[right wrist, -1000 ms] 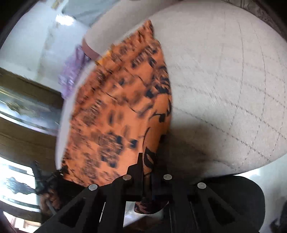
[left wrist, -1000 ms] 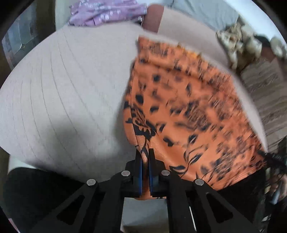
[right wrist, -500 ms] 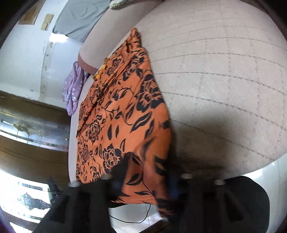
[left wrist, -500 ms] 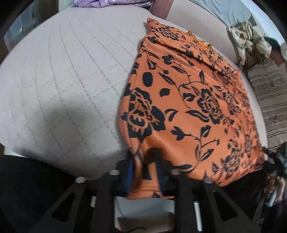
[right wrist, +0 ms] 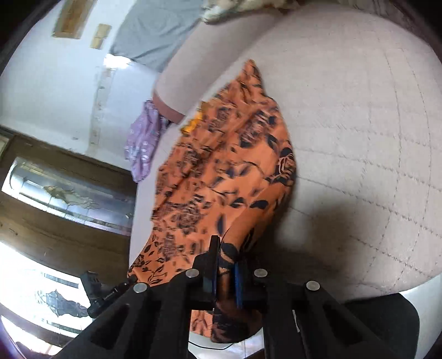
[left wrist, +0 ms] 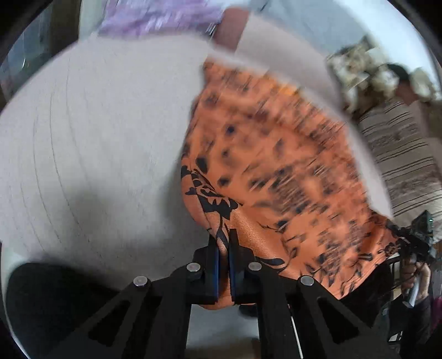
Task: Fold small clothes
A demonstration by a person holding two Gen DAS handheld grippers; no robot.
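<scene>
Motion blur smears orange floral garment [left wrist: 276,171] pattern; left gripper [left wrist: 223,243] and right gripper [right wrist: 226,256] just reclosed, each pinching near hem; hem hidden behind fingers.

Beige quilted bed [left wrist: 96,138], orange floral garment [left wrist: 276,171] and purple cloth [left wrist: 154,19] on it

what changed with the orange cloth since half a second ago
Both tools have just closed again: the left tool and right tool now pinch the orange cloth's near edge, which lay loose between open jaws. The cloth is still spread on the bed.
</scene>
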